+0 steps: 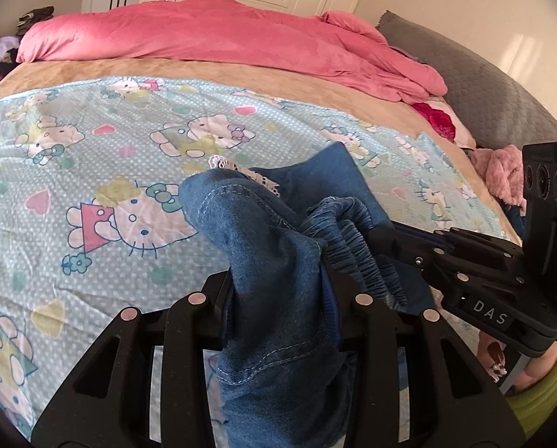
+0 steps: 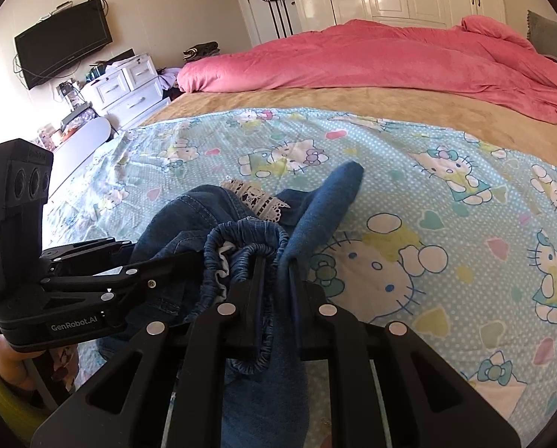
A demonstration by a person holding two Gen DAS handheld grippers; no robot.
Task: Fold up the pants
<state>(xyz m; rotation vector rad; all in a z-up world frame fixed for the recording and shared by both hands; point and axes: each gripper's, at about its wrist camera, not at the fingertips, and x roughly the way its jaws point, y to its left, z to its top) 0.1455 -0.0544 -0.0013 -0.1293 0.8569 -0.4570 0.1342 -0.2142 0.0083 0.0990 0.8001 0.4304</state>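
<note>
Between both grippers' jaws, bunched pants.

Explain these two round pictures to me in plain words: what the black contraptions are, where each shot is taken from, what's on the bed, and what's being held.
No robot here: a person holds two hand-held clamps, each with a fisheye camera looking along its fingers. One picture looks out from the left gripper, the other from the right gripper; each also catches the other tool at its edge. Both are shut on a pair of blue denim pants, bunched at the elastic waistband with a lace trim, held up above a cartoon-cat sheet. A pink duvet lies behind.
</note>
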